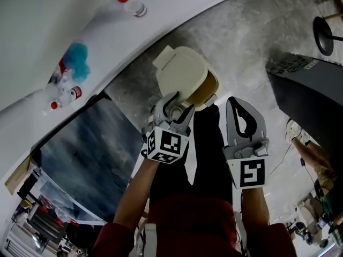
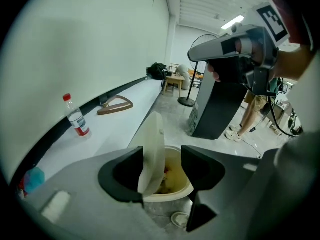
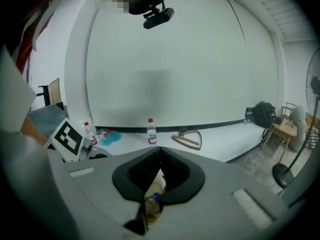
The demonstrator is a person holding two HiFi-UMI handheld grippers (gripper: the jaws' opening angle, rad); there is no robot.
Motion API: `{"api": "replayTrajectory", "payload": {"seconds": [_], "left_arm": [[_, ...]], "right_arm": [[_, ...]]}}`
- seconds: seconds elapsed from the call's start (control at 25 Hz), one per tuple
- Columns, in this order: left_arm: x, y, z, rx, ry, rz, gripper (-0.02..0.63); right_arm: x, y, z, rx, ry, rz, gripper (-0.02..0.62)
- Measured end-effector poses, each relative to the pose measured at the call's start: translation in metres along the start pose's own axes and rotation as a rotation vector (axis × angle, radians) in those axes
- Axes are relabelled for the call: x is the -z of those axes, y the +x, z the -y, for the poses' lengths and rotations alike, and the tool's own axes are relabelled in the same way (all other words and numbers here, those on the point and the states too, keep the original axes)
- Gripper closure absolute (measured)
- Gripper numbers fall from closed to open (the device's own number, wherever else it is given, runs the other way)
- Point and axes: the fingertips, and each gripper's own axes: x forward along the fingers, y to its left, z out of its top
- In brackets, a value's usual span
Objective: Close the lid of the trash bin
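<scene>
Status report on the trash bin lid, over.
Left tool open, jaws either side of the raised lid. Right tool shut, empty, beside the bin. Lid up, not yet closed. Nothing seen blocking it.

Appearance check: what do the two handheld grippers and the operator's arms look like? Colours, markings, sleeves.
The left gripper and right gripper are matching grey moulded shells with black jaw linings. The left cube and right cube carry black-and-white square markers. The operator wears dark red short sleeves, with the forearms bare.
</scene>
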Motion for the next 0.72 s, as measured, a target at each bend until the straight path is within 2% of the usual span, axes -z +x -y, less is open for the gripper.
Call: {"api": "replayTrajectory", "payload": {"seconds": [0.24,0.72], "left_arm": [[0.015,0.019,0.031,0.083,0.036,-0.049,0.365],[0.049,0.061,0.055,0.201,0.025,-0.147,0.353]], "right_arm": [[0.026,-0.002,0.005,0.014,0.033,-0.039,0.595],[0.065,0.001,0.021,0.026,0.064,-0.084,0.595]]}}
